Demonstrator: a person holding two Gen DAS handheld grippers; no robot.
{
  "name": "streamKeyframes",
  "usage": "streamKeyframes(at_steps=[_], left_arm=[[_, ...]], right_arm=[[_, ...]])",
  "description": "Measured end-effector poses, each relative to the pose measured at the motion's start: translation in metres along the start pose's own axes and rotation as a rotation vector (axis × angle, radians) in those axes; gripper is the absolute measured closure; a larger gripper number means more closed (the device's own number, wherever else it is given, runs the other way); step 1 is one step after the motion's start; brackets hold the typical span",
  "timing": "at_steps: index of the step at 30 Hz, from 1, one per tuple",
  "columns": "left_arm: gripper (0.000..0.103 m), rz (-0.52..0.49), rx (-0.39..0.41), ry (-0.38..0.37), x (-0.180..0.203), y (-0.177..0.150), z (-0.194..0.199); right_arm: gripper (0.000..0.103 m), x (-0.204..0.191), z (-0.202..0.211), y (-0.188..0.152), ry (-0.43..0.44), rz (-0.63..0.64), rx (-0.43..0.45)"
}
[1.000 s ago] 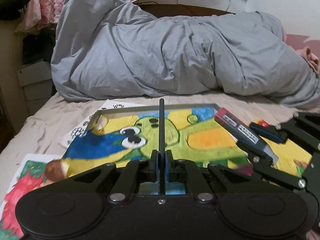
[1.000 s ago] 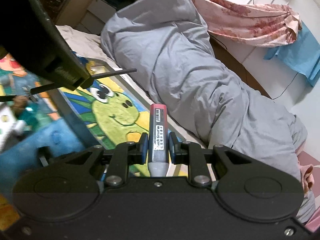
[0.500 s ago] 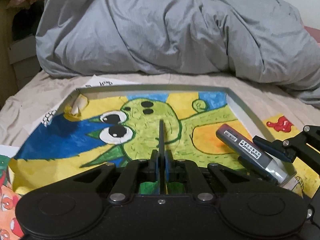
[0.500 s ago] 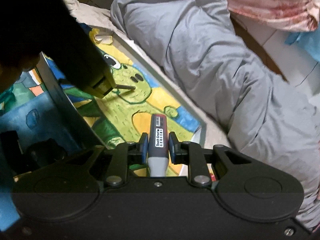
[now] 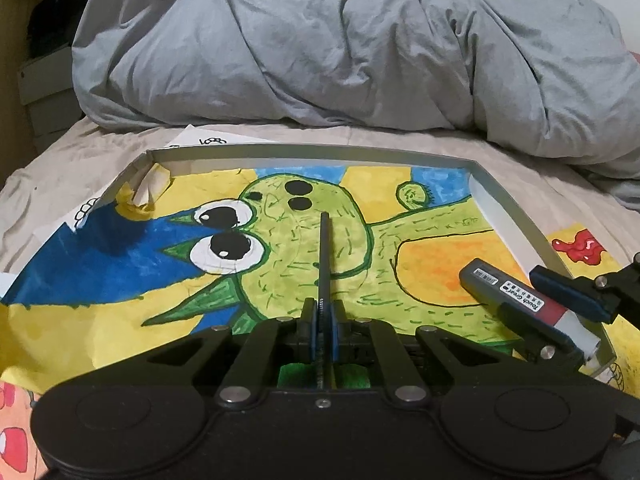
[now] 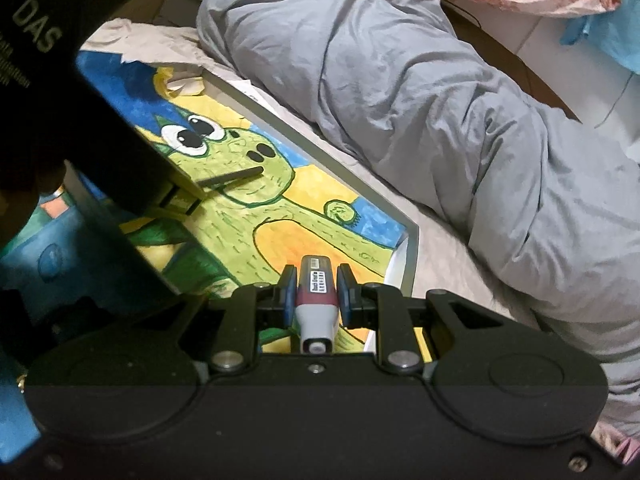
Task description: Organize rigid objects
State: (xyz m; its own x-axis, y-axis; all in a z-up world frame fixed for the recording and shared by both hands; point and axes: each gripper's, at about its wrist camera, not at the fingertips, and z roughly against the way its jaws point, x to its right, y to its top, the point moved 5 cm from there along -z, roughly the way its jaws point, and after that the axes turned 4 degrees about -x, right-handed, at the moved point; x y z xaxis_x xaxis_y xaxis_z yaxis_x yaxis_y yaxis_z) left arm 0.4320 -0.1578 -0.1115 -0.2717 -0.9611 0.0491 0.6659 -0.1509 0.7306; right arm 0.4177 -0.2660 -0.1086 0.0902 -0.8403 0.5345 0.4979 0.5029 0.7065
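Bed surface, beige sheet [image 5: 100, 148], with a shallow grey-rimmed tray [image 5: 516, 216] lying on it; inside the tray, a bright painting of a green big-eyed creature [image 5: 296, 240] on yellow, blue and orange.

Marker [image 6: 316, 292], grey and dark red with a white label, sits between the blue pads of the right gripper [image 6: 316, 286]. Jaws stand narrow, pads against both sides of the barrel. In the left wrist view the marker [image 5: 516, 292] is low over the orange patch, inside the tray's right wall; contact with the painting cannot be told.

Left gripper [image 5: 325, 320]: jaws closed tight on a thin dark pencil [image 5: 323, 252], which points straight ahead over the creature's body. From the right wrist view the pencil [image 6: 232, 178] ends near the two black nostrils.

Crumpled tape or paper [image 5: 150, 188] in the tray's far left corner. Other drawings [image 5: 580, 242] lie under and beside the tray. Rumpled grey duvet [image 5: 320, 48] fills the back of the bed.
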Motion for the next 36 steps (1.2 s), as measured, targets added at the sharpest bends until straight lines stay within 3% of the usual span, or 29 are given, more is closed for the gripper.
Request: streamKeyframes(at_steps=[5,10,11,13,18,19,28,36], left_arm=[[0.093,0.067,-0.013,-0.015,-0.001,0.007,-0.002],[0.087,0.060,-0.001,-0.008,-0.002,0.004,0.010],[0.086,0.062,0.003,-0.008,-0.004,0.003,0.014],[0.082,0.067,0.010,-0.004,-0.008,0.001,0.024],[0.070,0.089,0.052,0.002,-0.018,-0.008,0.060],[0.065,0.092,0.062,0.005,-0.020,-0.010,0.067],[0.037,0.093,0.190,0.047,-0.036,-0.039,0.145],[0.018,0.077,0.274,0.095,-0.041,-0.071,0.213]], right_arm=[[0.089,0.005,-0.003,-0.001,0.015,-0.040,-0.002],[0.088,0.006,0.006,-0.006,0.024,-0.076,-0.016],[0.085,0.007,0.007,-0.007,0.023,-0.079,-0.018],[0.067,0.012,0.013,-0.011,0.019,-0.113,-0.017],[0.049,0.029,0.041,-0.024,0.045,-0.245,-0.005],[0.042,0.031,0.048,-0.025,0.045,-0.257,0.004],[0.009,0.031,0.131,-0.021,0.081,-0.380,0.155],[0.001,0.016,0.185,-0.030,0.101,-0.416,0.204]])
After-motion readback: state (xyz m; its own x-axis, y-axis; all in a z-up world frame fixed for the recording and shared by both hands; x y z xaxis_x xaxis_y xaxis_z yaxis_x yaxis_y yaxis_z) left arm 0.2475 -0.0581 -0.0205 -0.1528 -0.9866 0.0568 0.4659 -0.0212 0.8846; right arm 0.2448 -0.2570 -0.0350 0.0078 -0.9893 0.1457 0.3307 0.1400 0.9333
